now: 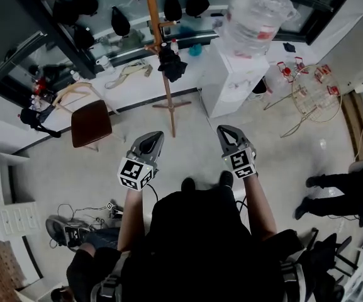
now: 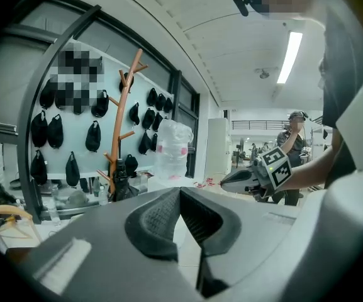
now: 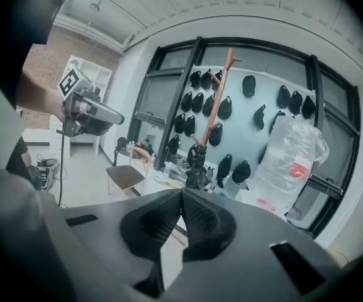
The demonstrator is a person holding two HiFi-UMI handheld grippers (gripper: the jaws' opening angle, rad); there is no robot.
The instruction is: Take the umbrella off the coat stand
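A wooden coat stand (image 1: 163, 74) rises from the floor ahead of me, against a white counter. A black folded umbrella (image 1: 171, 63) hangs on one of its lower pegs. My left gripper (image 1: 155, 137) and right gripper (image 1: 223, 131) are held side by side well short of the stand, both shut with nothing between the jaws. In the left gripper view the umbrella (image 2: 122, 182) hangs far off on the stand (image 2: 123, 115), beyond the closed tips of the left gripper (image 2: 180, 190). In the right gripper view the umbrella (image 3: 198, 170) shows just above the closed right gripper (image 3: 181, 191).
A brown-seated chair (image 1: 91, 123) stands left of the stand. A white water dispenser with a large bottle (image 1: 254, 14) is to its right, and a round wire rack (image 1: 314, 93) further right. A person's legs (image 1: 335, 190) are at the right. Black caps (image 1: 120, 21) hang on the wall.
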